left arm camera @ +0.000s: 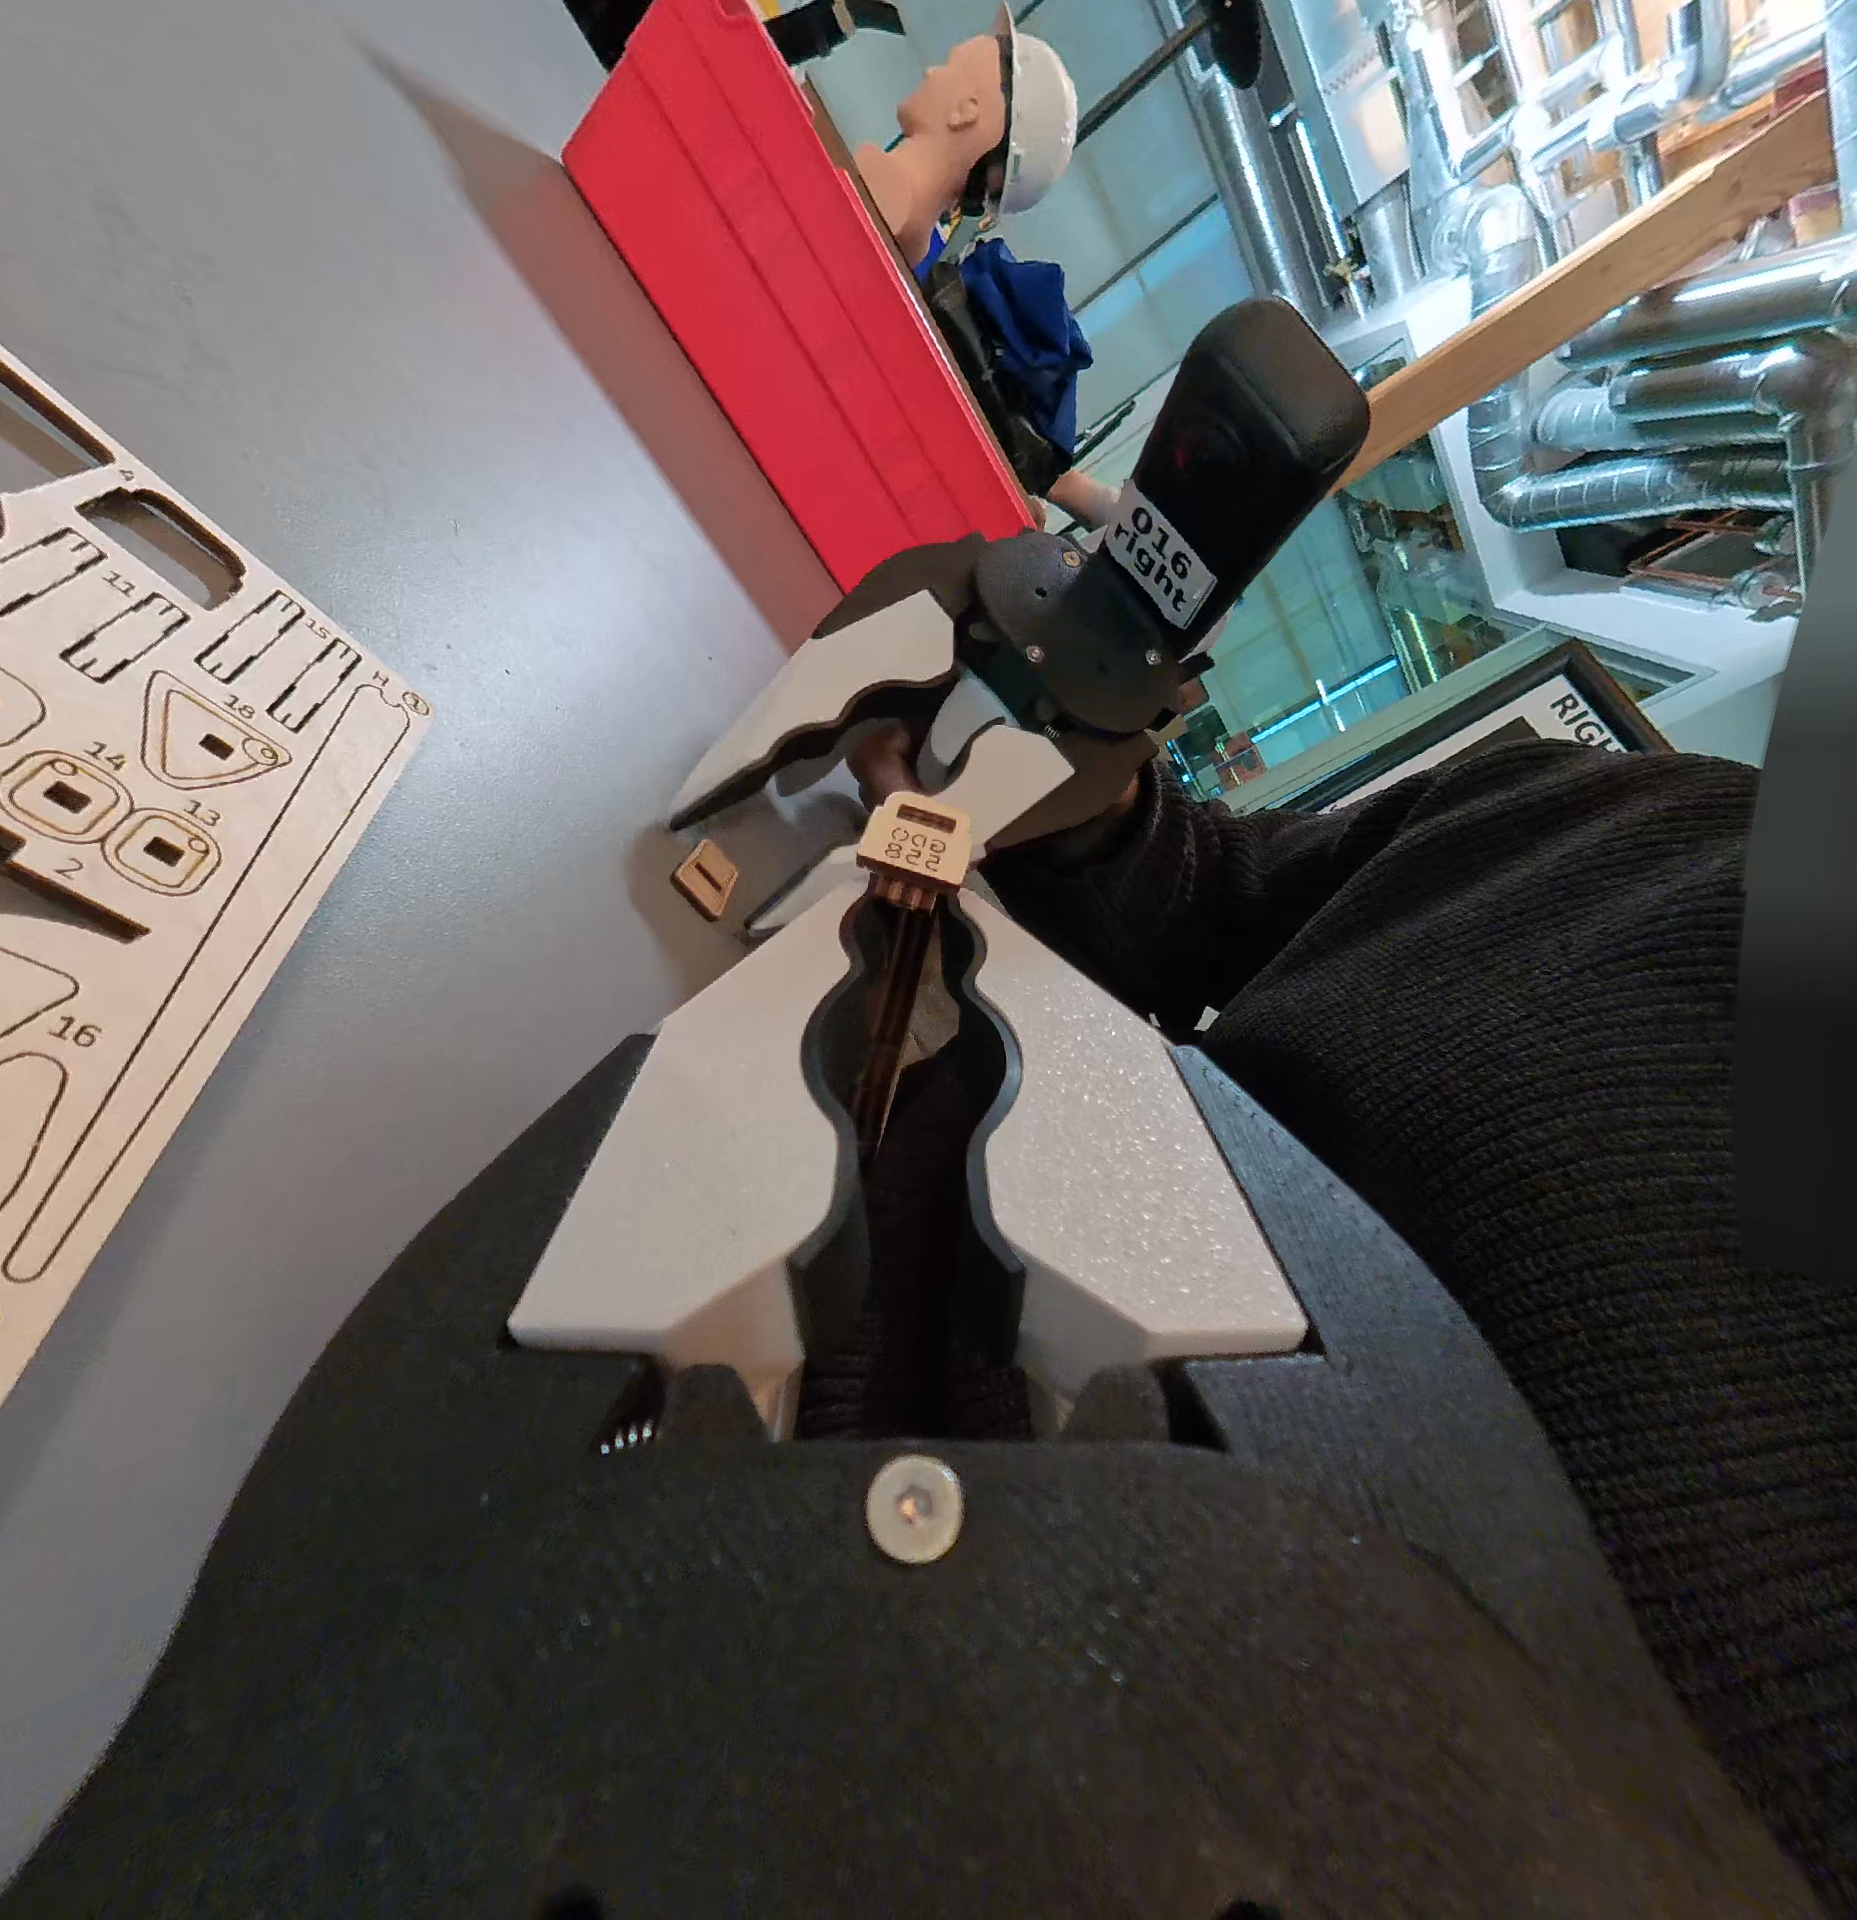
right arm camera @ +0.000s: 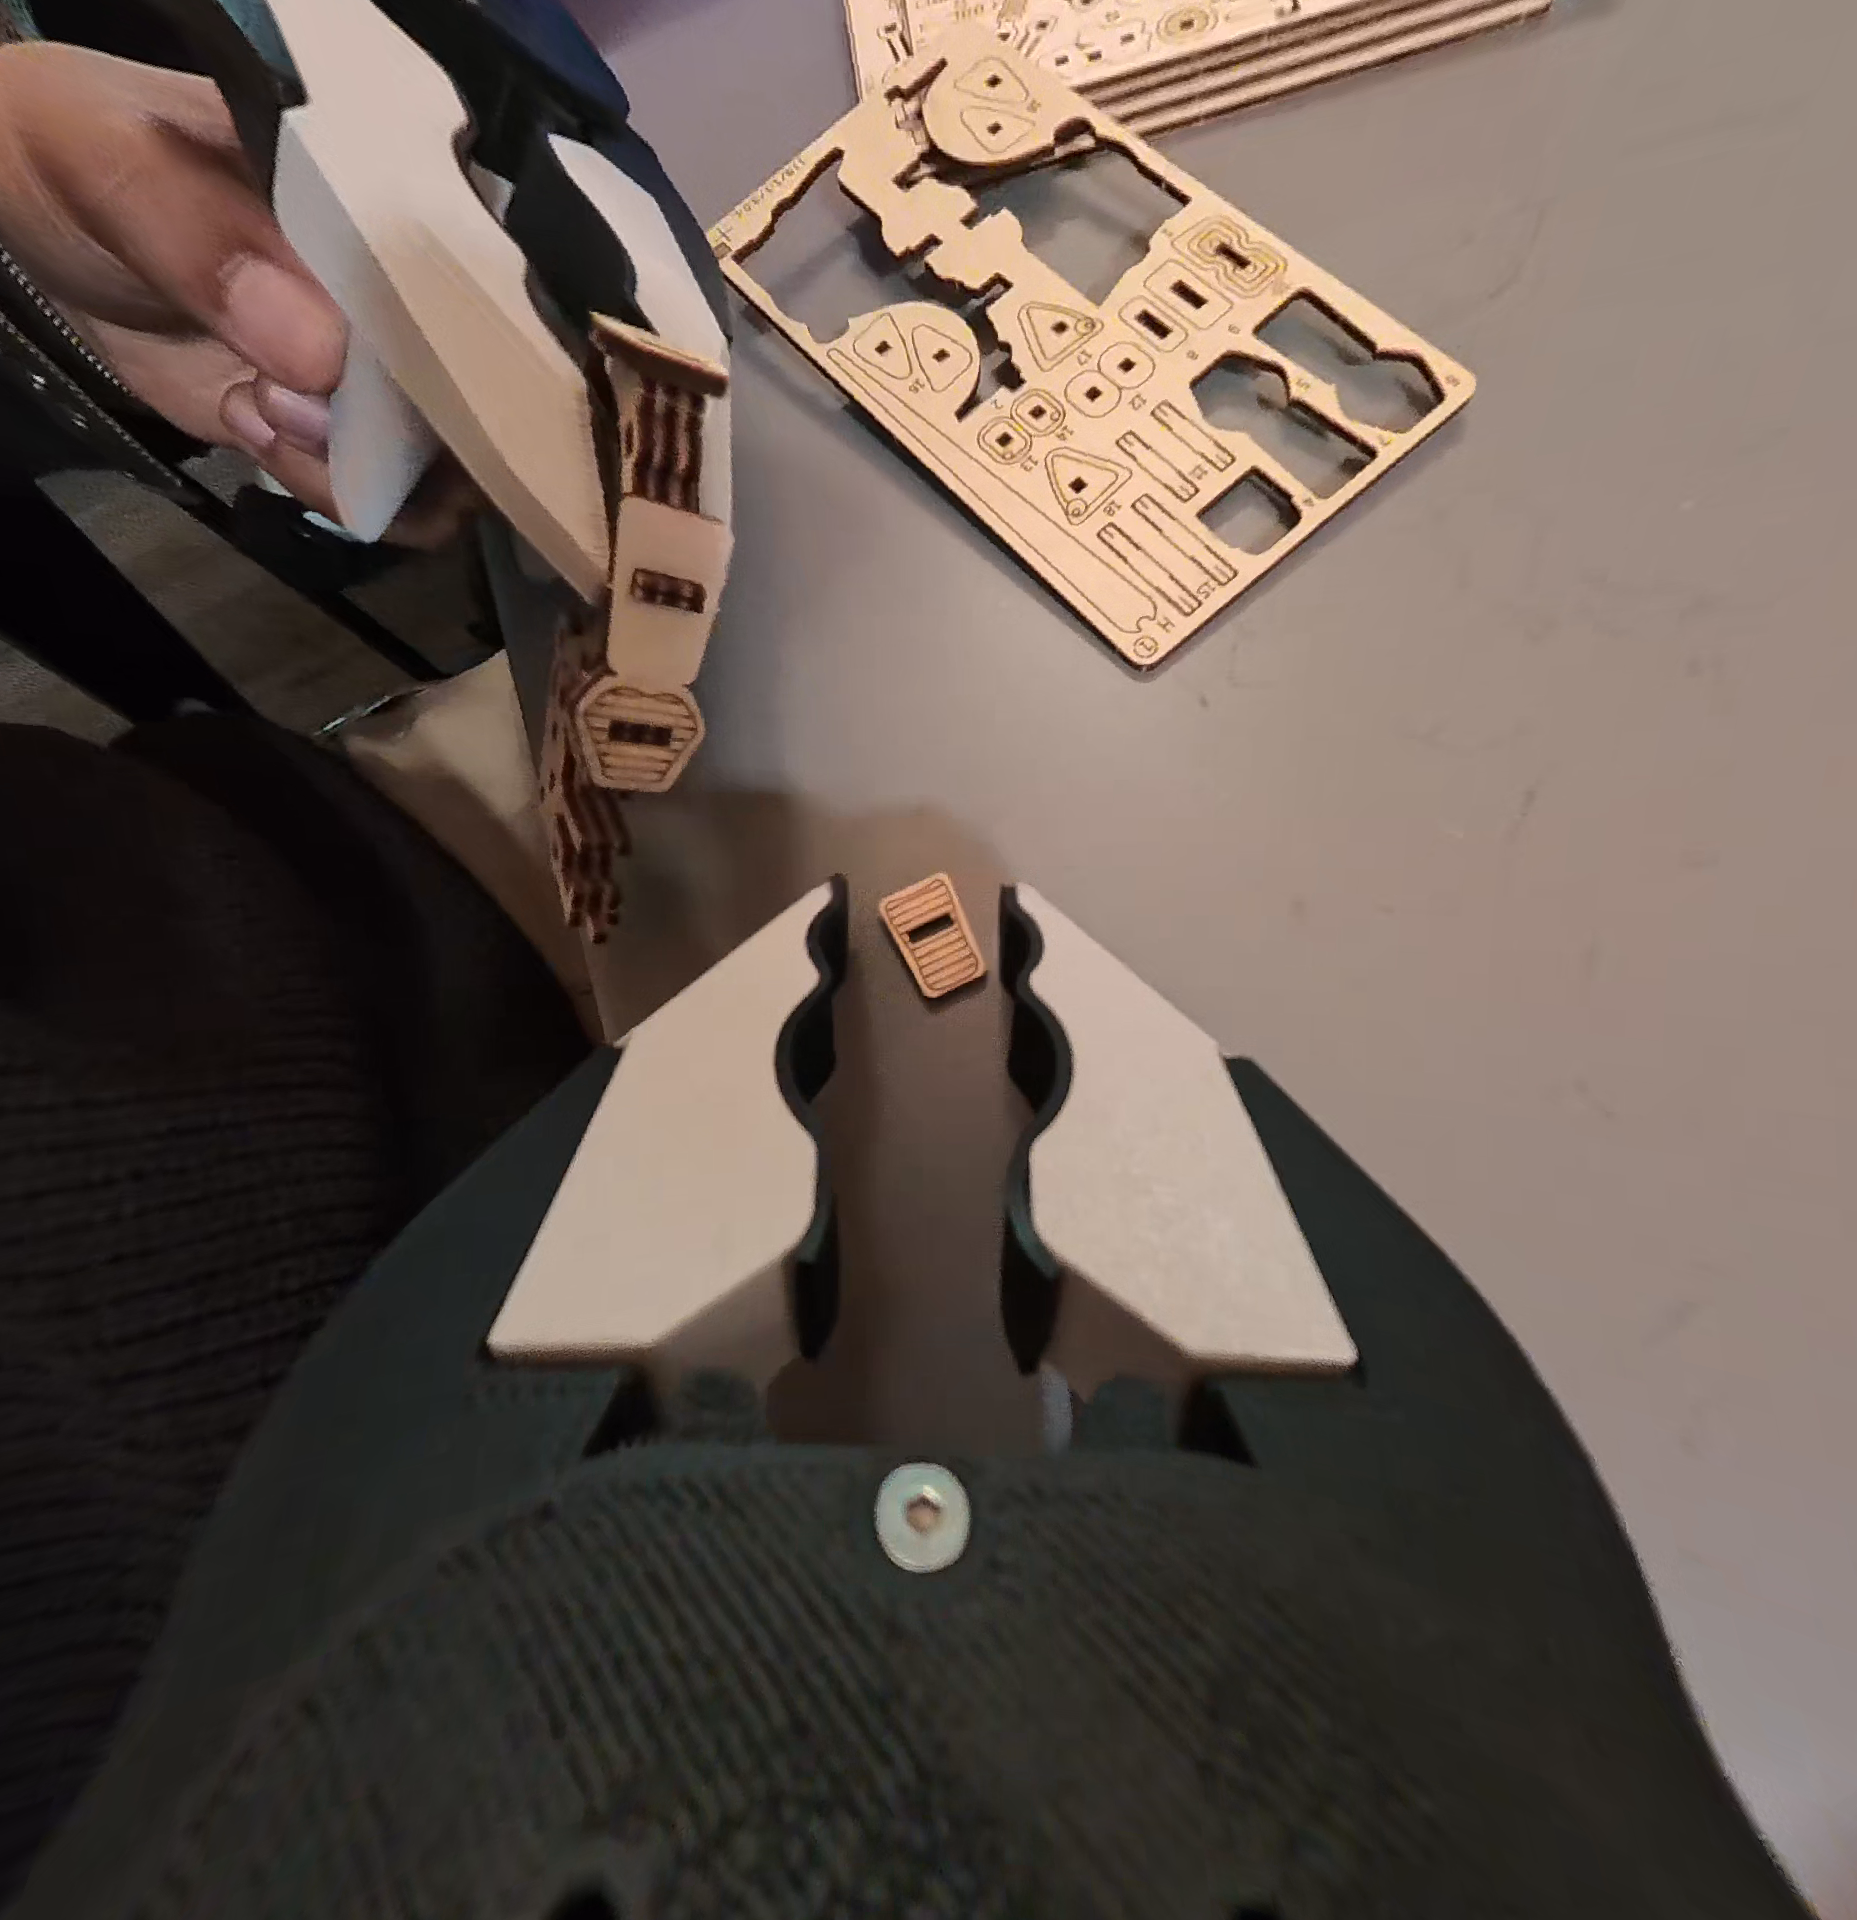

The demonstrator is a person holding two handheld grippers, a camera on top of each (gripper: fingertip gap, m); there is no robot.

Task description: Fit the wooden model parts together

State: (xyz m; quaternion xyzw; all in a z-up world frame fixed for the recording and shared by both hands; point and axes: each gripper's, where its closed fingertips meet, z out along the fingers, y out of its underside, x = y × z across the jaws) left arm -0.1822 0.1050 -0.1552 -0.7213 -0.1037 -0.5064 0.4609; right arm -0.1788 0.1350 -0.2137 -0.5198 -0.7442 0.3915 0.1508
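My left gripper [left arm camera: 908, 920] is shut on a wooden assembly [left arm camera: 913, 847] of dark toothed strips with small slotted plates slid onto them. It holds the assembly above the table; this also shows at upper left in the right wrist view [right arm camera: 656, 592]. My right gripper [right arm camera: 924, 914] is open and low over the grey table. A small ribbed wooden plate with a slot [right arm camera: 931, 951] lies flat between its fingertips, touching neither. In the left wrist view that plate [left arm camera: 706, 881] lies just under the right gripper's white fingers [left arm camera: 830, 675].
A laser-cut plywood sheet [right arm camera: 1100, 395] with several parts punched out lies to the far right, and more sheets [right arm camera: 1267, 62] are stacked behind it. A red bin [left arm camera: 799, 312] stands at the table's back. A hand [right arm camera: 176, 239] and a black sleeve [left arm camera: 1526, 1039] are close by. Across from one pair of fingers to the other is roughly 7 cm.
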